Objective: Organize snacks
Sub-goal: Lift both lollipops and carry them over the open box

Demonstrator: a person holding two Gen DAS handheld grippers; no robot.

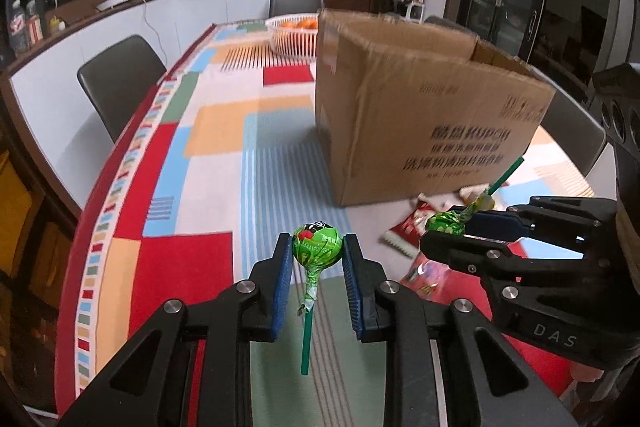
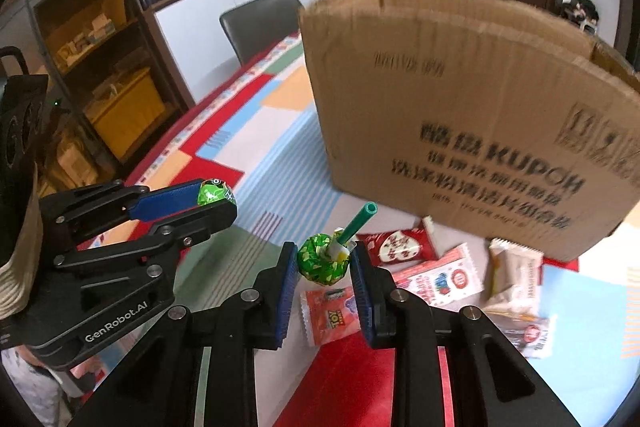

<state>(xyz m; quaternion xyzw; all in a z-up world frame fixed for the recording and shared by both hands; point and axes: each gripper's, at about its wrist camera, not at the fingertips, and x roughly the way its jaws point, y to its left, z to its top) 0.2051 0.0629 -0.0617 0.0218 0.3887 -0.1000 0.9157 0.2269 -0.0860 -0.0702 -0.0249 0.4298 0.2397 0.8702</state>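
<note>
My left gripper [image 1: 317, 247] is shut on the head of a green lollipop [image 1: 316, 245], its green stick hanging down; both are above the table. It also shows in the right wrist view [image 2: 218, 197]. My right gripper [image 2: 325, 261] is shut on a second green lollipop [image 2: 323, 261], stick pointing up and away; it also shows in the left wrist view [image 1: 445, 223]. An open cardboard box [image 1: 420, 115] stands on the table just beyond both grippers, also seen in the right wrist view [image 2: 460, 115]. Several snack packets [image 2: 436, 277] lie on the table in front of the box.
A colourful patterned tablecloth [image 1: 216, 147] covers the table. A white basket of oranges [image 1: 294, 35] stands behind the box. Dark chairs [image 1: 120, 83] stand along the left side and far end. A counter and shelves line the wall at left.
</note>
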